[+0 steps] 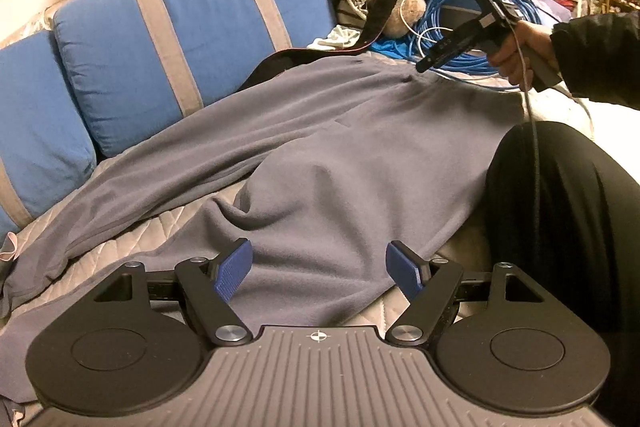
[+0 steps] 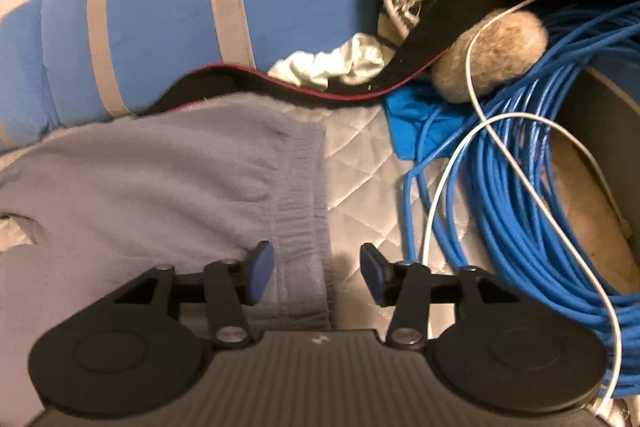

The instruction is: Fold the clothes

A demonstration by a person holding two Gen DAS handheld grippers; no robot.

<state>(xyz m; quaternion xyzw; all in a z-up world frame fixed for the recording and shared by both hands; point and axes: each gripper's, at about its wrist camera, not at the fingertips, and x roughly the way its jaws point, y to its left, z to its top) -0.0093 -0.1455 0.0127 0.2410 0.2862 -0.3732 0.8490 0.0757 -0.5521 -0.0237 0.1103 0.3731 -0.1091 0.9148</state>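
Observation:
Grey fleece trousers lie spread on a quilted sofa cover, legs running to the left. My left gripper is open just above the near trouser leg, holding nothing. My right gripper is open over the elastic waistband, its left pad over the fabric and its right pad over the bare quilt. The right gripper also shows in the left wrist view, held by a hand at the waistband end.
Blue cushions with grey stripes line the sofa back. A coil of blue cable with a white wire lies right of the waistband. A black jacket, a beige plush and clutter sit behind. The person's black-clad knee is at right.

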